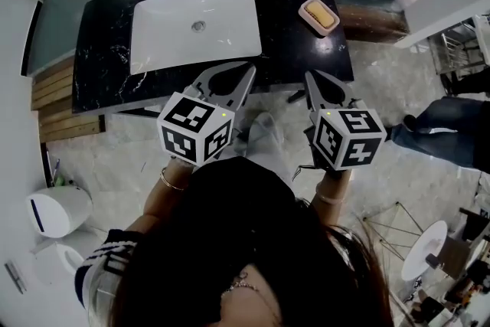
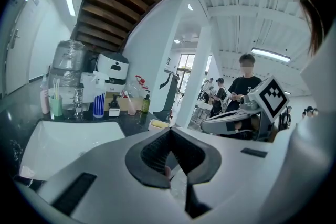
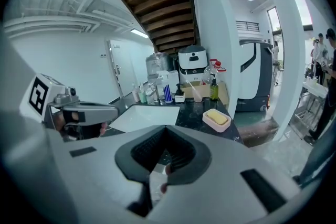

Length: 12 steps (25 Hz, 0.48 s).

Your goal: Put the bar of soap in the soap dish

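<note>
From the head: found the soap (image 1: 321, 16) already lying in the dish (image 1: 306, 10) near the right end of the counter (image 1: 107, 34), beside the sink (image 1: 195, 25); held left tongs (image 1: 248, 73) and right tongs (image 1: 309, 77) back from the counter

From the left tongs: clenched, nothing between

From the right tongs: clenched too, empty

Risked knocking the dish off the near edge by reaching in again

Could read no label on the bottles
</note>
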Each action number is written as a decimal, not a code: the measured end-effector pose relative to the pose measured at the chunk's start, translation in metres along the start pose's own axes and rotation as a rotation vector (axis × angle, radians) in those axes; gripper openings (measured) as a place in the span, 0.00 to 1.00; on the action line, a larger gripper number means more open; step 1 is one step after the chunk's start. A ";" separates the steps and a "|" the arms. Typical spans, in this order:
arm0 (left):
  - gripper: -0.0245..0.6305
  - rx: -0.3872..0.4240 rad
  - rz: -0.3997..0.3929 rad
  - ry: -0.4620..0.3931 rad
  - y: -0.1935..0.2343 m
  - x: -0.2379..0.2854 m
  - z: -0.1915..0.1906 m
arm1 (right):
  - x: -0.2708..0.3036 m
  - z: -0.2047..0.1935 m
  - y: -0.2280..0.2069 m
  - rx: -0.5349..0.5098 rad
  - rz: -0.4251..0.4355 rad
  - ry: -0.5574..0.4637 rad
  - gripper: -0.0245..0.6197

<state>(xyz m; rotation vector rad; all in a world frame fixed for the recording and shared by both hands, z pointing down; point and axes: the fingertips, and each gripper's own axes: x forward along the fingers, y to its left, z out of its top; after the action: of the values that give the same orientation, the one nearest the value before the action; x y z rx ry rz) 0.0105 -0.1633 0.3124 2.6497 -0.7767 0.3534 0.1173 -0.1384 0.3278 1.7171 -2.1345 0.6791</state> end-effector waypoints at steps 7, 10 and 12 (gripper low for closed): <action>0.04 0.001 -0.017 -0.025 -0.003 -0.025 -0.007 | -0.014 -0.008 0.021 -0.009 -0.014 -0.012 0.05; 0.04 0.004 -0.043 -0.042 -0.007 -0.035 -0.009 | -0.020 -0.007 0.029 -0.020 -0.022 -0.025 0.05; 0.04 0.005 -0.065 -0.058 -0.011 -0.042 -0.009 | -0.022 -0.007 0.036 -0.024 -0.018 -0.032 0.05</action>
<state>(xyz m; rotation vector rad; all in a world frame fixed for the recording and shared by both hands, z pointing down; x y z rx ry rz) -0.0188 -0.1318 0.3033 2.6930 -0.7059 0.2626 0.0869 -0.1102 0.3161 1.7443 -2.1364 0.6234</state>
